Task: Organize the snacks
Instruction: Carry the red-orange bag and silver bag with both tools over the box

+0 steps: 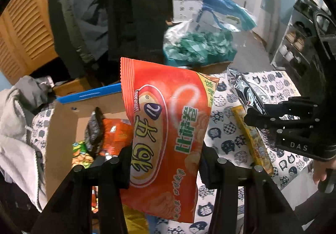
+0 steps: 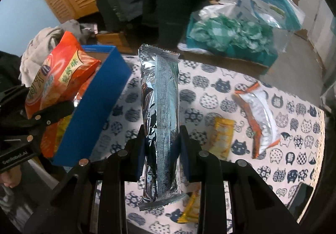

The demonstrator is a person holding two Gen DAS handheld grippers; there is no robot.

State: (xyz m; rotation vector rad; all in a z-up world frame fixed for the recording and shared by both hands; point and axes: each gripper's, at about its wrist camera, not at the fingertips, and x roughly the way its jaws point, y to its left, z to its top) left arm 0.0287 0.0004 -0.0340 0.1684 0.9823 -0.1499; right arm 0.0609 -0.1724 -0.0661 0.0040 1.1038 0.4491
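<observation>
My left gripper (image 1: pixel 166 162) is shut on a red snack bag (image 1: pixel 166 129) and holds it over the edge of a blue cardboard box (image 1: pixel 69 126) with several snack packs inside. The bag (image 2: pixel 61 78) and box (image 2: pixel 98 95) also show at the left of the right wrist view. My right gripper (image 2: pixel 161 147) is shut on a long silver foil snack pack (image 2: pixel 160 120), held upright above the cat-print tablecloth (image 2: pixel 294 129). The right gripper (image 1: pixel 279 120) with the silver pack (image 1: pixel 252 89) shows at the right of the left wrist view.
A yellow snack pack (image 2: pixel 222 135), an orange-and-silver pack (image 2: pixel 260 116) and another yellow pack (image 2: pixel 191 210) lie on the cloth. A clear bag of green-wrapped sweets (image 2: pixel 229 38) sits on a cardboard box at the back. Clothes (image 1: pixel 19 129) are piled left of the blue box. A shelf rack (image 1: pixel 302 40) stands right.
</observation>
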